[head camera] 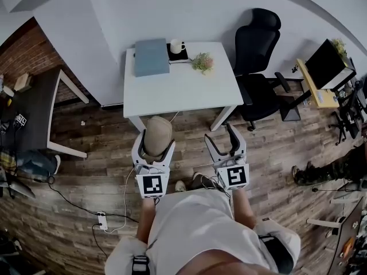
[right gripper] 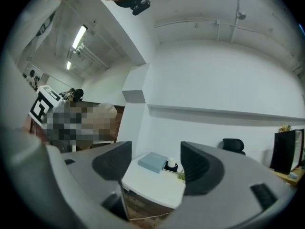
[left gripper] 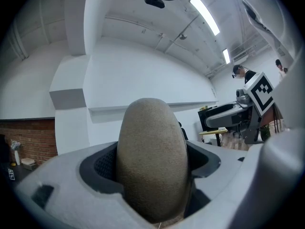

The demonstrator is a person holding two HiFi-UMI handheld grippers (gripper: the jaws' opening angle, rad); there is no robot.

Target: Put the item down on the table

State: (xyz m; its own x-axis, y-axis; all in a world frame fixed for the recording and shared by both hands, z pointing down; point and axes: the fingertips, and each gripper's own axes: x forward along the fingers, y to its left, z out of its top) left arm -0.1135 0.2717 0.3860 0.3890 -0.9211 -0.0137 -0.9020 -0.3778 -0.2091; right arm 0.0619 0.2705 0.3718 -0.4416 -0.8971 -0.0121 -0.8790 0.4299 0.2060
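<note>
My left gripper is shut on a tan, rounded, felt-like item that looks like a cap. It is held in the air over the wooden floor, short of the white table. In the left gripper view the tan item stands upright between the dark pads and fills the gap. My right gripper hangs beside it, open and empty. In the right gripper view the right gripper frames the table between its spread jaws.
On the table's far side lie a grey-blue box, a white mug on a dark book, and a small plant. A black office chair stands to its right, a dark desk to its left. A power strip lies on the floor.
</note>
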